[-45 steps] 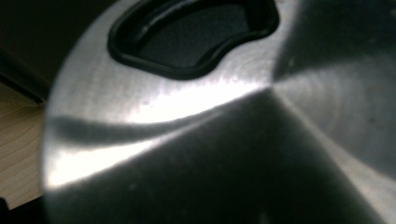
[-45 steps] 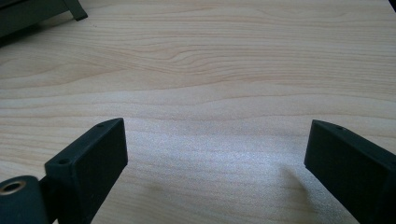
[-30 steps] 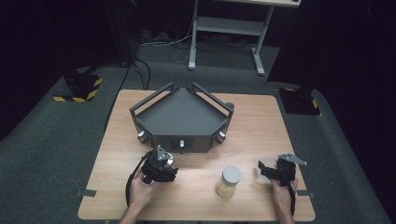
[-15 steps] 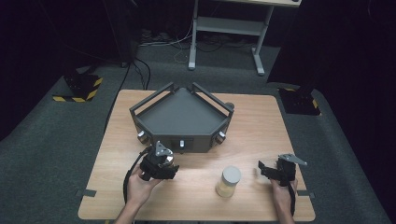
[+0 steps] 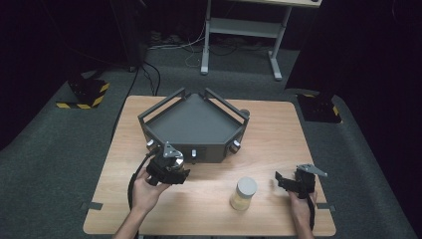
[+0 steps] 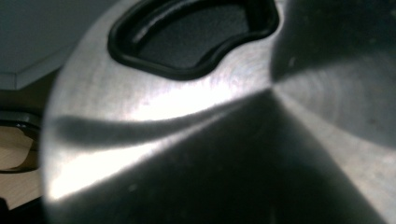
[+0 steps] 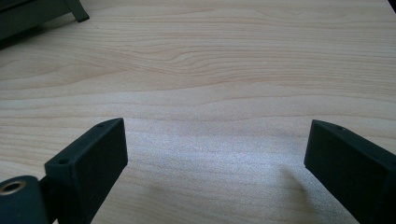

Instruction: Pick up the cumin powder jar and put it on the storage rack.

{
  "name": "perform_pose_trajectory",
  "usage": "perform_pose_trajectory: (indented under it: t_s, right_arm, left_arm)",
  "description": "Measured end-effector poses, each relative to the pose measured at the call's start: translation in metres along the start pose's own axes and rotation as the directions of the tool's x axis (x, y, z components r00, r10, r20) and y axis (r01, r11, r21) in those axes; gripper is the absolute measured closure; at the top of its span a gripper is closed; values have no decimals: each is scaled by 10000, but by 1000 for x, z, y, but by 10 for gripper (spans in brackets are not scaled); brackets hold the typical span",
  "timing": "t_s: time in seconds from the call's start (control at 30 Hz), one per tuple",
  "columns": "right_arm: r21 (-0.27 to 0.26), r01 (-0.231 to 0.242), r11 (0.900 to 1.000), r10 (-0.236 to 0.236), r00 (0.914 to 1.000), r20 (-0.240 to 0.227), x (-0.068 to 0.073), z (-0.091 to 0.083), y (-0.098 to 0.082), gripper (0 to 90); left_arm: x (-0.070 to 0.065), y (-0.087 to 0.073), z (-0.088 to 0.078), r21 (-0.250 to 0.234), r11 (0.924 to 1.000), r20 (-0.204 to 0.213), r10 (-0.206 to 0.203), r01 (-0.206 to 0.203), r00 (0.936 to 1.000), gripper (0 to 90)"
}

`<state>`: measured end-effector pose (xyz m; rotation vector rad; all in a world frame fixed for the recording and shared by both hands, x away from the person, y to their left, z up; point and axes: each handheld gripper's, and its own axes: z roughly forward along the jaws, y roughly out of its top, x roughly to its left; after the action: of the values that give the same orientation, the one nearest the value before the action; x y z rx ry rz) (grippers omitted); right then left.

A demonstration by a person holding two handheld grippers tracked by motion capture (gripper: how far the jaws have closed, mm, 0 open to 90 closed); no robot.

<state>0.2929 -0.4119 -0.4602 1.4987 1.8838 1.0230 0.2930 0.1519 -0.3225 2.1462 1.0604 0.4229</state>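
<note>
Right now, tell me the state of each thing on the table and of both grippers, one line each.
Left gripper: shut on a round metal lid, held above the table in front of the tray.
Right gripper: open, nothing between its fingers, low over the table.
Jar: upright on the table, between the two hands.
Tray: sitting on the table, nothing inside.

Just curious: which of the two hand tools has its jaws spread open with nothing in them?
The right gripper, resting on the table beside the jar. The left gripper is clamped on a shiny metal lid.
</note>
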Motion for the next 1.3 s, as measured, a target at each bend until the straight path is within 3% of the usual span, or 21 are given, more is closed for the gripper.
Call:
perform_pose_trajectory:
  t_s: [0.77,1.07,1.1,1.23,1.3]
  right_arm:
    - [-4,-7,10000,7,10000,-8,-1,0,0,59]
    - [-5,-20,10000,20,10000,-25,-1,0,0,60]
    - [-3,-26,10000,26,10000,-22,-1,0,0,60]
    - [-2,-33,10000,33,10000,-15,-1,0,0,60]
    - [1,-34,10000,34,10000,-12,-1,0,0,61]
  left_arm:
    - [13,51,-17,-675,9977,-663,35,-80,9978,316]
    - [22,72,-8,-763,9971,-951,-152,80,9954,316]
    - [21,72,-4,-955,9953,-1037,-273,173,9942,317]
    - [27,81,1,-780,9967,-981,-289,213,9948,317]
    - [26,80,8,-1024,9939,-1081,-526,415,9927,316]
